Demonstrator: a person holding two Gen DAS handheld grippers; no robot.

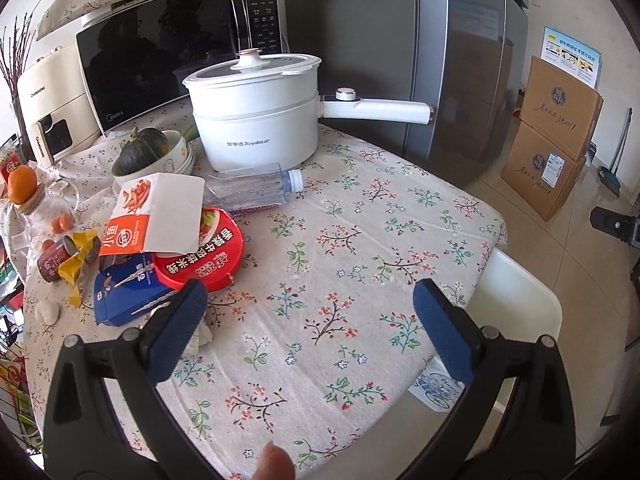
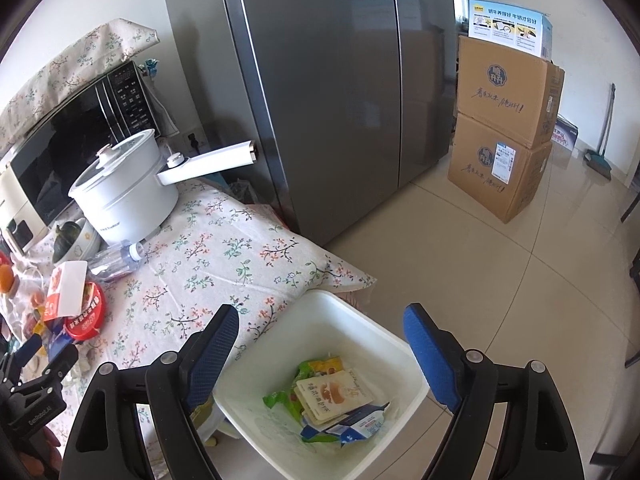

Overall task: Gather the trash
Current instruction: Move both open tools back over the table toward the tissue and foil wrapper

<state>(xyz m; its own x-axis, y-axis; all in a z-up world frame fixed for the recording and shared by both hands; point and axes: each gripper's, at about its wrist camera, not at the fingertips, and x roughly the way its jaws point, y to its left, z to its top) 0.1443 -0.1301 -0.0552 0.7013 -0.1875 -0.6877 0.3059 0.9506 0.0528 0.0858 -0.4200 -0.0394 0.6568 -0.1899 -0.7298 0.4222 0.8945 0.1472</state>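
Observation:
Trash lies heaped at the left of the floral tablecloth (image 1: pixel 320 280): a red round lid (image 1: pixel 208 248), an orange-and-white carton (image 1: pixel 156 212), a blue carton (image 1: pixel 128 292), an empty plastic bottle (image 1: pixel 256 188) and a yellow wrapper (image 1: pixel 80 260). My left gripper (image 1: pixel 310 312) hovers open over the cloth, its left finger beside the blue carton, nothing between its pads. My right gripper (image 2: pixel 320 344) stands open and empty above the white bin (image 2: pixel 320 308) at the table's corner. Inside the bin lie a green wrapper (image 2: pixel 288 396), a beige packet (image 2: pixel 332 396) and a blue-white carton (image 2: pixel 352 428).
A white electric pot (image 1: pixel 256 120) with a long handle, a microwave (image 1: pixel 160 52) and bowls holding a green squash (image 1: pixel 144 148) stand at the back of the table. A grey fridge (image 2: pixel 332 100) and stacked cardboard boxes (image 2: pixel 504 132) stand on the tiled floor.

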